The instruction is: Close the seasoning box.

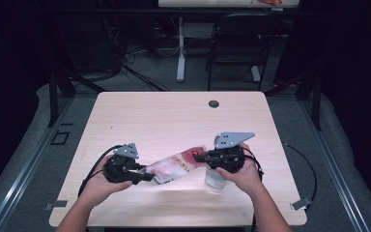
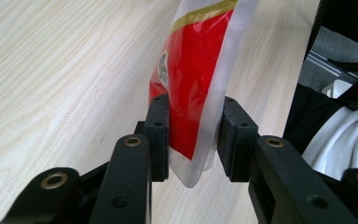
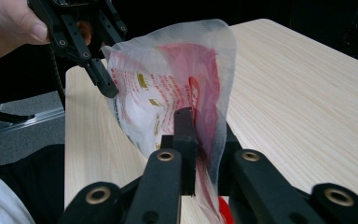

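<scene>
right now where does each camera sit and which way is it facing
high view: above the person's side, looking forward and down on the table; forearms, both hands show.
left gripper view: rides the left gripper, looking along its fingers at the red and white bag.
right gripper view: rides the right gripper, facing the person; the other hand shows.
All three share the bag.

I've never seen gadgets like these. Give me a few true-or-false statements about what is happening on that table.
1. A red and white bag hangs between the two hand-held grippers. True.
2. The bag lies flat on the table. False: it is lifted, held at both ends.
3. The left hand-held gripper has the bag's edge between its jaws. True.
4. A clear cup sits under the right hand. True.
5. The bag is blue. False: red and white.
</scene>
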Tool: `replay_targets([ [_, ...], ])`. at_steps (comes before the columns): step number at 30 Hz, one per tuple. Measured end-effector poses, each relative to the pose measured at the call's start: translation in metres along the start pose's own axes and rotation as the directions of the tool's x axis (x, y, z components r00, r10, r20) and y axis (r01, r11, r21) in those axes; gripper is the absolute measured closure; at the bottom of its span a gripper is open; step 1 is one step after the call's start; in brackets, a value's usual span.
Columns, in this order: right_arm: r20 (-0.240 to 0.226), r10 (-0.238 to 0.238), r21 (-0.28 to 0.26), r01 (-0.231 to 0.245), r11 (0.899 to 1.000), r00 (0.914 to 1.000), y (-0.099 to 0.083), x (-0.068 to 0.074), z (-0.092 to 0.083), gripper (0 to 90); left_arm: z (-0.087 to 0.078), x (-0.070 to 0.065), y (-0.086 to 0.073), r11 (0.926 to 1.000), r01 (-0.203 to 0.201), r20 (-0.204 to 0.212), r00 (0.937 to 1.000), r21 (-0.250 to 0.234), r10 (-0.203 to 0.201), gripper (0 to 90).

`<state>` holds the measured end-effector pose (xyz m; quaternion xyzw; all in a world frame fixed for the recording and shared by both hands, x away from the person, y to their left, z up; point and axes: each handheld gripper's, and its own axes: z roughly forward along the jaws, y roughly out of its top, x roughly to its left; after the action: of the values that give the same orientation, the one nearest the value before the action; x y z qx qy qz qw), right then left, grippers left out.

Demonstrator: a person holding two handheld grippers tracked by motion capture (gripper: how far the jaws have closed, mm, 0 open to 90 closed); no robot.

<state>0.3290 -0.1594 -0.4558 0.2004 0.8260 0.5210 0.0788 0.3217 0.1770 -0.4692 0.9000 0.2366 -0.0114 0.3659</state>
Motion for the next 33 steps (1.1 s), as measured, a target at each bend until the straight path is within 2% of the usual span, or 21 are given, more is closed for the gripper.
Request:
replay_targets([
  [10,0.013,0.009,-0.010,-0.009,1.000,0.9999,-0.001,-0.001,-0.007,78.9,-0.007,-0.003,0.010,0.9996,-0.017,-0.010,0.9998,0.023,0.017,68.7],
  [20,0.040,0.022,-0.021,-0.021,1.000,0.9989,-0.005,-0.004,-0.022,76.6,-0.012,-0.004,0.016,0.9995,-0.011,-0.005,0.9999,0.030,0.011,68.9],
  [27,0.040,0.019,-0.022,-0.019,1.000,0.9990,-0.007,-0.006,-0.029,83.2,-0.013,-0.004,0.018,0.9994,-0.008,-0.002,1.0000,0.032,0.008,69.1],
  [33,0.064,0.019,-0.028,-0.017,0.999,0.9978,-0.008,-0.008,-0.030,87.1,-0.015,-0.004,0.021,0.9995,-0.006,0.012,0.9999,0.030,0.005,69.5],
])
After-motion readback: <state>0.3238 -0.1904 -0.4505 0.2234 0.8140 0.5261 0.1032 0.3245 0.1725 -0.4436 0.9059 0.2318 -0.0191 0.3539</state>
